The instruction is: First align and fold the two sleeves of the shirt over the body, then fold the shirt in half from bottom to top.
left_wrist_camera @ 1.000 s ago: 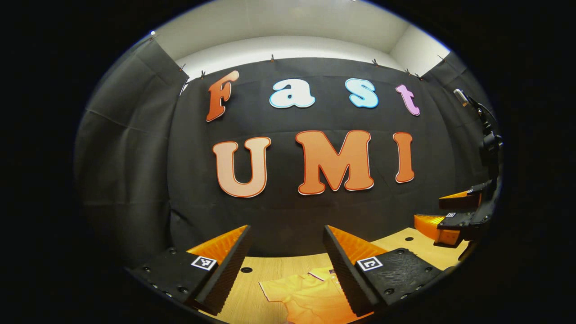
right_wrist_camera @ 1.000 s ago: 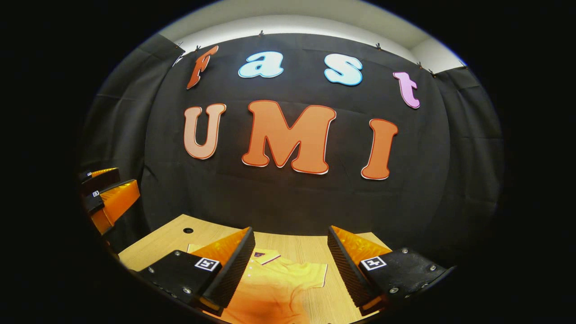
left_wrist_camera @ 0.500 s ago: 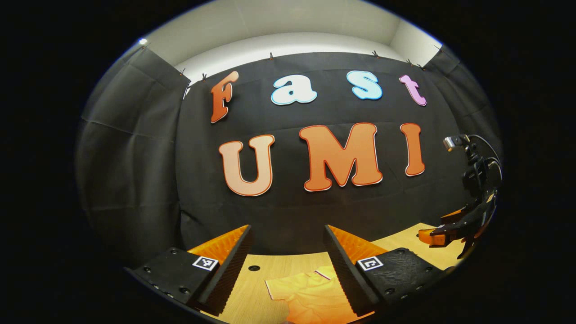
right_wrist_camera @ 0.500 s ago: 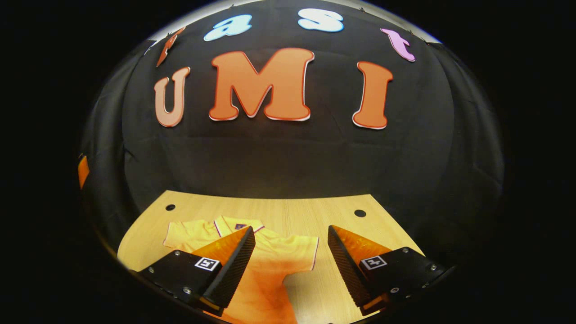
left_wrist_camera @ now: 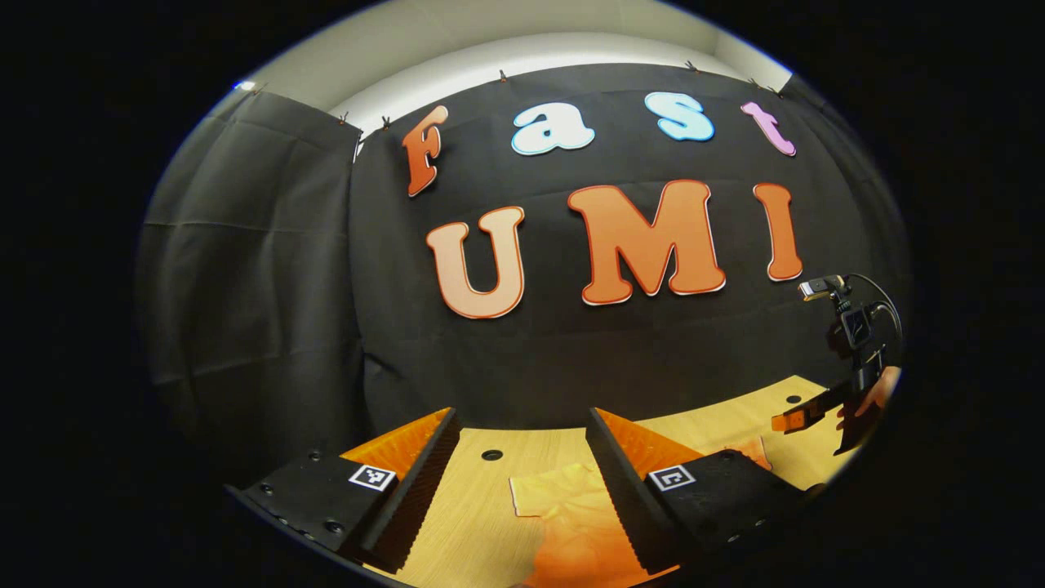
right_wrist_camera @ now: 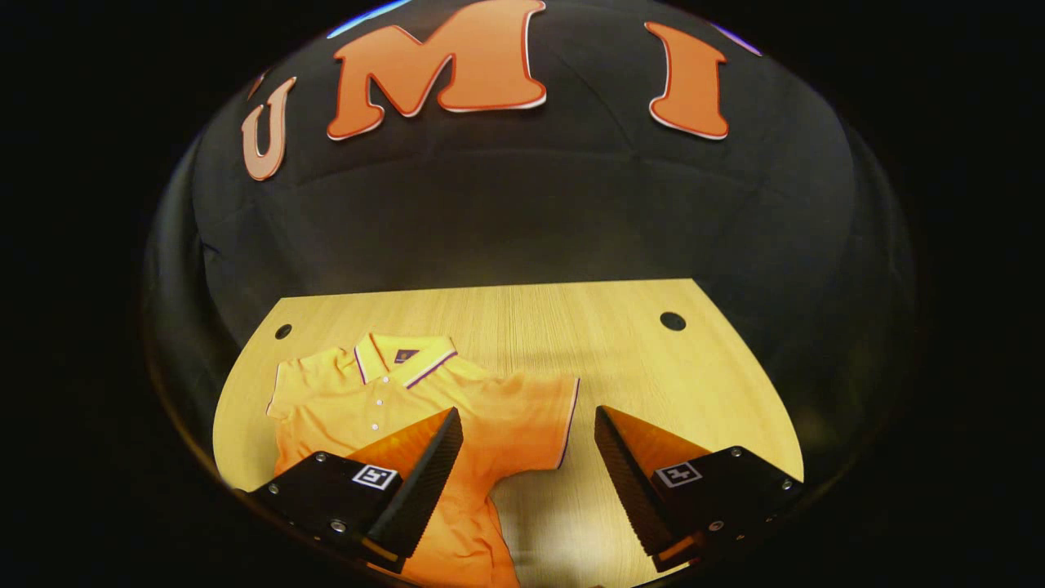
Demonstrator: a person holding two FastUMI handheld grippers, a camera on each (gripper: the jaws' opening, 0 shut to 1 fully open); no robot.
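My right gripper [right_wrist_camera: 529,457] hangs spread above the table [right_wrist_camera: 653,367], nothing between its fingers, looking down at the shirt [right_wrist_camera: 424,408]. It lies flat and face up toward the table's left side, collar [right_wrist_camera: 400,359] pointing to the back edge, both sleeves out, nothing folded yet. My left gripper [left_wrist_camera: 522,482] is spread and empty too, over the shirt's other sleeve [left_wrist_camera: 555,494]. The cloth looks light, thin and limp to me; it should drape and crease easily and may drag on the wood. I'd pinch the right sleeve [right_wrist_camera: 539,416] at its trimmed hem, near the outer corner, and lift low so the body stays put.
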